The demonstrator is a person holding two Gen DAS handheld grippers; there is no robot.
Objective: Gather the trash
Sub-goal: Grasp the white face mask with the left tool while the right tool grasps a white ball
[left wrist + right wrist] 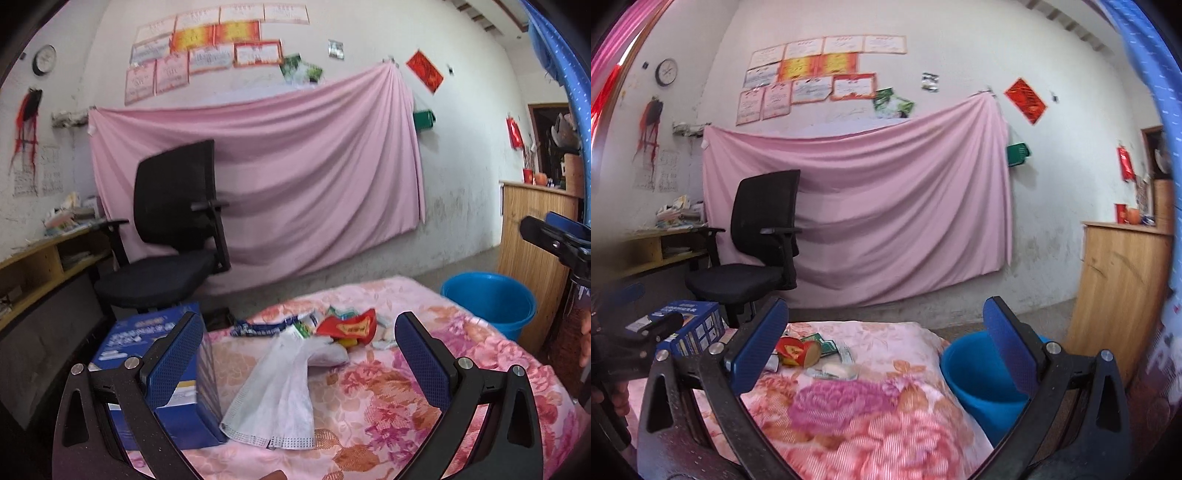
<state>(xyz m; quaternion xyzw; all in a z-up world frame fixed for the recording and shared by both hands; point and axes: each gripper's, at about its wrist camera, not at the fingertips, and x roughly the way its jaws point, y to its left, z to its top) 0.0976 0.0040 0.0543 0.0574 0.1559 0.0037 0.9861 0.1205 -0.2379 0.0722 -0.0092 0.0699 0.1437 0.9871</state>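
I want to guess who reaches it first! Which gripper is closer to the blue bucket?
Right. The right gripper is open with the blue bucket just beside its finger; the left gripper hangs over the floral blanket, farther away.

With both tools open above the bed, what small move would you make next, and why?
Probably lower the left tool onto the white face mask and close on it. Both tools are open and empty, the mask lies flat on the floral bedspread right between the left fingers, nearer than the wrapper pile, and the blue bucket waits beside the bed.
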